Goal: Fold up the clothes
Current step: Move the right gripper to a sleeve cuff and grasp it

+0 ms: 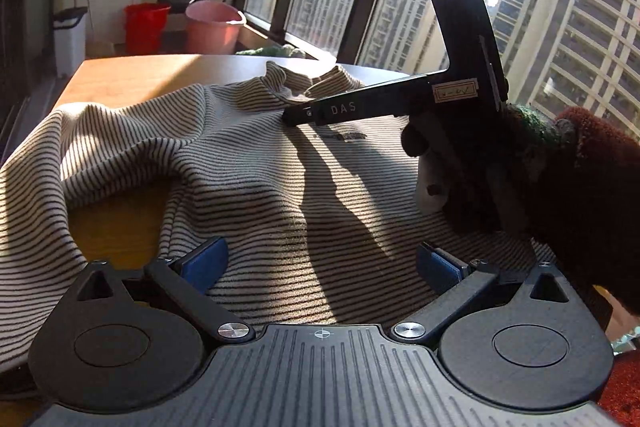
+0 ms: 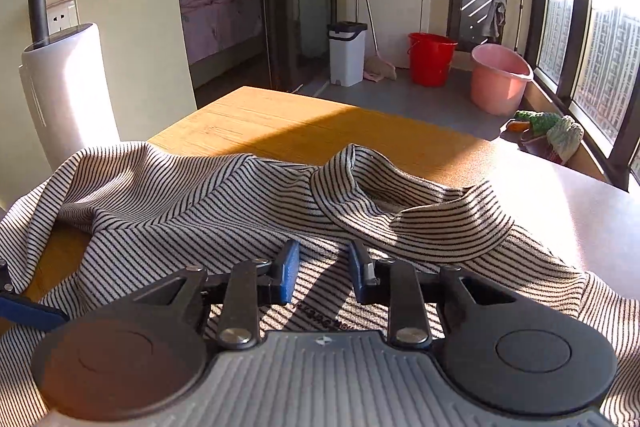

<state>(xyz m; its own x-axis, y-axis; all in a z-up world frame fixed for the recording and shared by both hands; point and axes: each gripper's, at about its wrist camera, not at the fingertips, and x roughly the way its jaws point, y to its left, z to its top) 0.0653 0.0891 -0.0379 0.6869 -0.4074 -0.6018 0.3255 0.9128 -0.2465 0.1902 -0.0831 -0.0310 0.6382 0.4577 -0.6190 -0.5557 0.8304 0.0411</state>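
Note:
A black-and-white striped shirt (image 1: 248,155) lies spread and rumpled on the wooden table (image 1: 132,75), collar toward the far side. My left gripper (image 1: 320,263) is open wide, low over the shirt's body, holding nothing. My right gripper (image 1: 288,117) reaches in from the right with its tip on the cloth just below the collar. In the right wrist view the shirt (image 2: 168,211) fills the foreground, the collar (image 2: 360,183) lies just ahead, and the right gripper (image 2: 324,267) is partly open with the blue pads apart over the cloth, gripping nothing.
The table (image 2: 280,123) has bare wood beyond the collar and a grey part at right. A white appliance (image 2: 64,95) stands at its left edge. A red bucket (image 2: 430,57), pink bucket (image 2: 500,83) and white bin (image 2: 347,53) stand on the floor by the windows.

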